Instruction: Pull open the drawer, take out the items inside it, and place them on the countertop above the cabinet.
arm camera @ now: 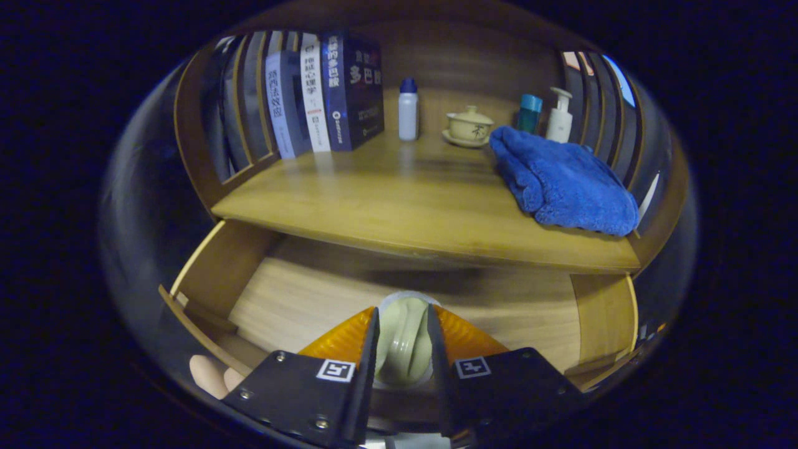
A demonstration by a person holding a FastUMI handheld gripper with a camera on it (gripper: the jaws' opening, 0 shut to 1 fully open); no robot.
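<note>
The wooden drawer [299, 293] stands pulled open below the countertop [405, 199]. My gripper [402, 340] is over the drawer, and both fingers press on a pale green rounded item [402, 330] that looks like a small lidded cup or jar. The item sits between the fingertips, above the drawer's light wood bottom. The rest of the drawer floor that I can see is bare.
On the countertop lie a folded blue towel [561, 181] at the right, a lidded tea cup on a saucer [469, 126], a white bottle with blue cap [408, 109], a teal bottle [530, 112], a pump bottle [559, 116] and upright books [324, 93]. Fingers of a hand [209, 374] show beside the drawer's left front.
</note>
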